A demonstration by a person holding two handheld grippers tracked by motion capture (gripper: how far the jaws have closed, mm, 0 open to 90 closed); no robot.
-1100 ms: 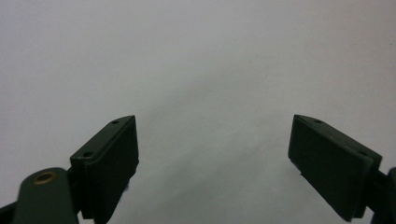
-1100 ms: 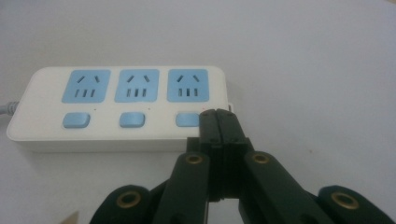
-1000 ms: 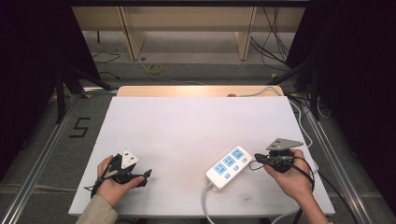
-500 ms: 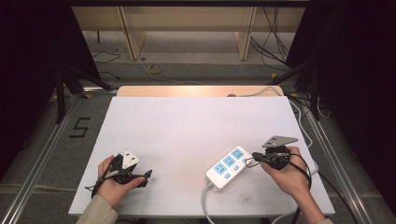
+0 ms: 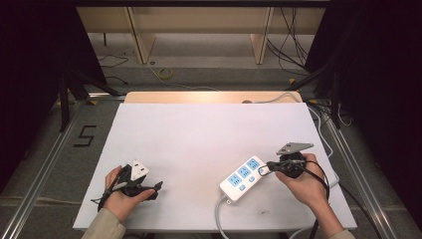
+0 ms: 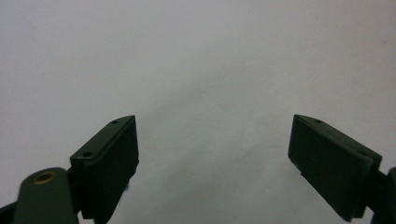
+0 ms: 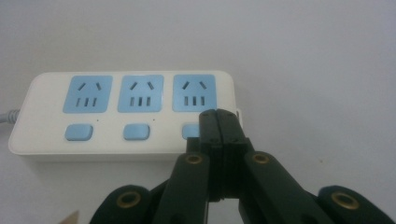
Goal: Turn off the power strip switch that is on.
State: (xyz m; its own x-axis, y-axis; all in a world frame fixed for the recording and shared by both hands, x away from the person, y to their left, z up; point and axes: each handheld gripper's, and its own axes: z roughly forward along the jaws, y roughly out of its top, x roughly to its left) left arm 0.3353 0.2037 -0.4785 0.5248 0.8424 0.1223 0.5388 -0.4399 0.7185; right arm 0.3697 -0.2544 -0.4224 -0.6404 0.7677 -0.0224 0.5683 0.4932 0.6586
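Observation:
A white power strip (image 5: 244, 177) with three blue sockets and three blue switches lies at the table's front right, its grey cord (image 5: 219, 214) running off the front edge. My right gripper (image 5: 263, 169) is shut with nothing between its jaws. In the right gripper view the closed tips (image 7: 219, 121) sit over the end switch (image 7: 190, 131) of the strip (image 7: 116, 116) and hide part of it; whether they press it I cannot tell. At the front left my left gripper (image 5: 157, 188) rests in a hand, open (image 6: 215, 149) over bare table.
The white table top (image 5: 199, 134) has a wooden strip along its far edge. Cables (image 5: 323, 144) trail off the right side. The floor at the left bears a number marking (image 5: 84, 135). Shelving legs (image 5: 142, 40) stand behind the table.
My right gripper has edged slightly left, toward the end of the power strip. The left hand has stayed still.

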